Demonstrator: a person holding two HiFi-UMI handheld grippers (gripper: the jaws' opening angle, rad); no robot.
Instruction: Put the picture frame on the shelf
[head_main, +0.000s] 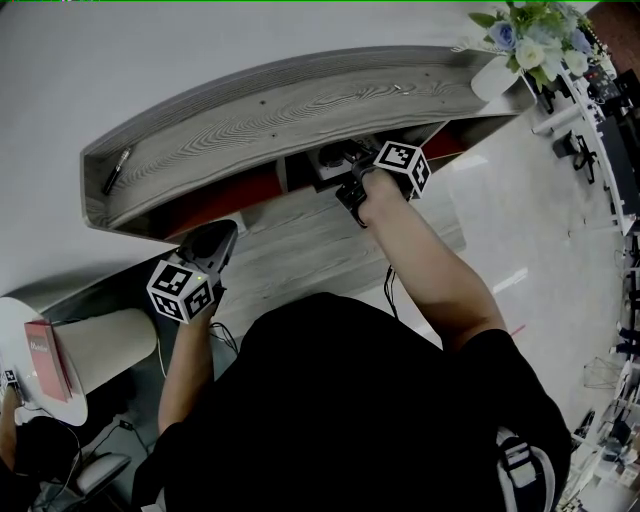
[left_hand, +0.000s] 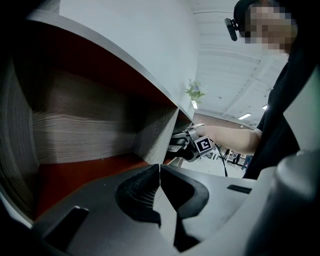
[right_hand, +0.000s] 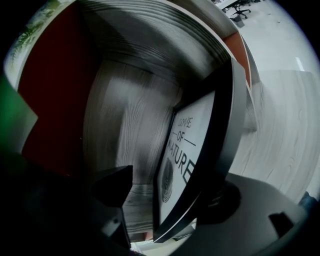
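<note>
The picture frame (right_hand: 187, 150) is black with a white print reading "LOVE OF NATURE". It stands upright, slightly tilted, inside a compartment of the grey wood shelf (right_hand: 125, 115). My right gripper (right_hand: 172, 190) is open around it: the left finger (right_hand: 112, 185) stands well apart from the glass, and the frame's back rests near the right finger (right_hand: 230, 197). In the head view this gripper (head_main: 352, 172) reaches into the shelf's (head_main: 280, 110) middle compartment. My left gripper (head_main: 212, 243) is shut and holds nothing, by the left red-floored compartment (left_hand: 90, 165).
A white vase of flowers (head_main: 520, 45) stands on the shelf top at the right, and a pen-like object (head_main: 115, 170) lies at its left end. A round white table (head_main: 110, 345) with a red book (head_main: 45, 360) is at lower left. Office furniture (head_main: 590, 110) lines the right.
</note>
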